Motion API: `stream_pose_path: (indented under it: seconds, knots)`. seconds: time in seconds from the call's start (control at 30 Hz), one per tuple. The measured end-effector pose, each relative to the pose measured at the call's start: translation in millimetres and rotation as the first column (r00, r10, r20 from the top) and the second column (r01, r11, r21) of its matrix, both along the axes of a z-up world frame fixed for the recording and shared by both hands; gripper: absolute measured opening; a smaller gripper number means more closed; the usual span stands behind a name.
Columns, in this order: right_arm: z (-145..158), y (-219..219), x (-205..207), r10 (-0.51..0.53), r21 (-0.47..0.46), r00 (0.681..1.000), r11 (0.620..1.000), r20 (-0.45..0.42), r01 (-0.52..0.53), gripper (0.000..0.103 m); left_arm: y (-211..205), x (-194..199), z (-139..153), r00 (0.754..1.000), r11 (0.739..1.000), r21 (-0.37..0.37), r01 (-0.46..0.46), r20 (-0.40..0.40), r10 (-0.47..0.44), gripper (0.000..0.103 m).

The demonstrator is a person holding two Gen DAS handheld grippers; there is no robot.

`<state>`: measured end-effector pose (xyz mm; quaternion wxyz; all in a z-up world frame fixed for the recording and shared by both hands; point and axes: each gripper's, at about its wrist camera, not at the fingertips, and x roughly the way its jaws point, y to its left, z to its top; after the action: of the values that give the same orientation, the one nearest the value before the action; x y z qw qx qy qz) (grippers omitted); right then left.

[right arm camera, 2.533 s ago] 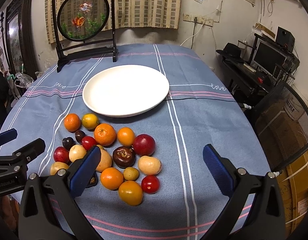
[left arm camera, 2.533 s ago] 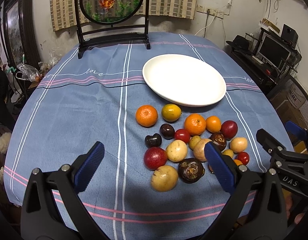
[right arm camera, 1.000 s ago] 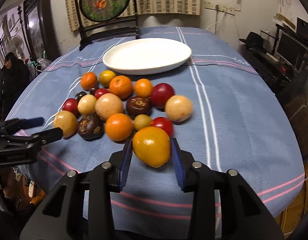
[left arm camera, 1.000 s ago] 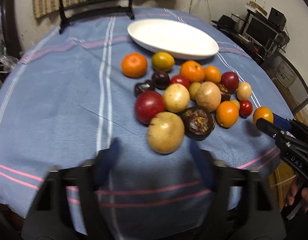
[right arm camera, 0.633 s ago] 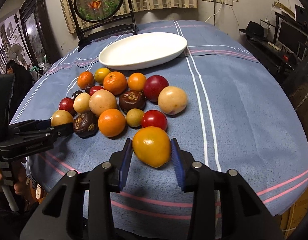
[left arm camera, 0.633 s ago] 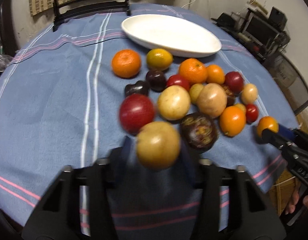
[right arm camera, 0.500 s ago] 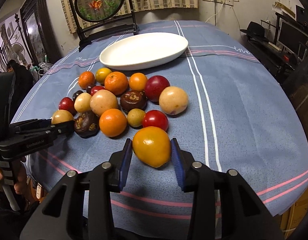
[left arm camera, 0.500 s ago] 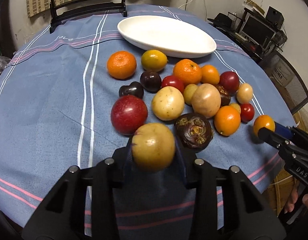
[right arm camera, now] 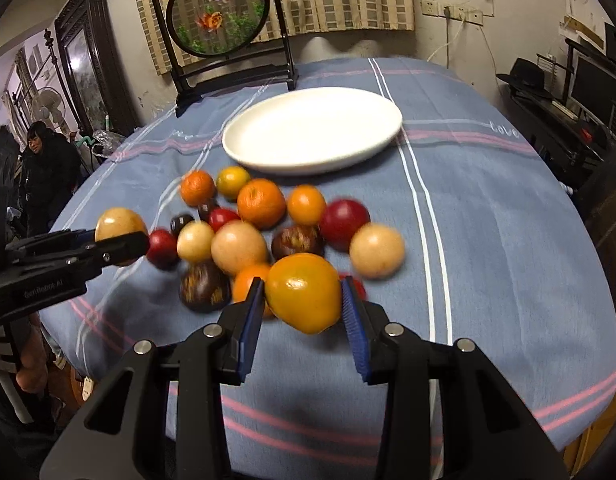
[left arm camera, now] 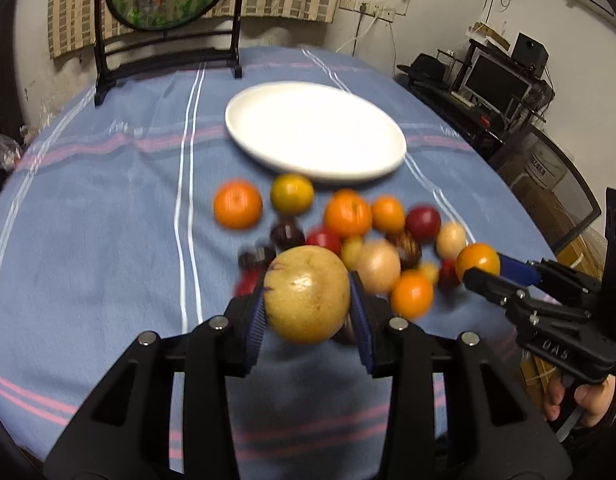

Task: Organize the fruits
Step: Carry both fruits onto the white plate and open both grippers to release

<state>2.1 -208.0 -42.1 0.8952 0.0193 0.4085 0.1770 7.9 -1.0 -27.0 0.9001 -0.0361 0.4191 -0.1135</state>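
Observation:
My left gripper (left arm camera: pixel 308 304) is shut on a tan round fruit (left arm camera: pixel 308 294) and holds it above the blue cloth; it also shows in the right wrist view (right arm camera: pixel 116 224). My right gripper (right arm camera: pixel 302 300) is shut on a yellow-orange fruit (right arm camera: pixel 304 290), lifted off the cloth; it shows in the left wrist view (left arm camera: pixel 477 260) too. Several fruits (right arm camera: pixel 264 216) lie in a cluster on the table: oranges, red, dark and tan ones. An empty white plate (right arm camera: pixel 311 130) sits just behind the cluster, also seen in the left wrist view (left arm camera: pixel 315 130).
A round table with a blue striped cloth (right arm camera: pixel 487 208). A framed goldfish screen (right arm camera: pixel 220 16) stands at the far edge behind the plate. A desk with monitors (left arm camera: pixel 503 76) is to the right of the table. A person (right arm camera: pixel 48 168) is at the far left.
Both grippers have risen from the cloth with their fruits held. The view now looks more level across the table toward the plate.

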Motion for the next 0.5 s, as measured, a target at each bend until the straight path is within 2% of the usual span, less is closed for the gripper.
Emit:
stream_pose_path:
  seconds: [0.1, 0.27, 0.4, 0.5]
  knots:
    - [19.1, 6.6, 43.0, 0.037, 0.005, 0.999, 0.999, 0.006, -0.037, 0.039, -0.4, 41.0, 22.2, 1.000, 1.000, 0.014, 0.004, 0.026, -0.005, 0.039]
    - [42.6, 20.4, 139.5, 0.075, -0.018, 0.997, 0.997, 0.025, -0.075, 0.039, 1.8, 149.9, 44.4, 1.000, 1.000, 0.002, -0.004, -0.003, 0.004, 0.039]
    - [26.0, 38.9, 227.0, 0.094, -0.080, 0.994, 0.992, -0.054, -0.098, 0.039, -2.6, 236.3, 32.3, 0.998, 1.000, -0.014, -0.007, -0.062, 0.007, 0.039]
    - [-2.0, 49.4, 276.6, 0.094, -0.110, 0.986, 0.988, -0.135, -0.109, 0.039, -6.7, 287.6, 6.1, 0.990, 0.999, -0.018, -0.030, -0.136, 0.027, 0.039]
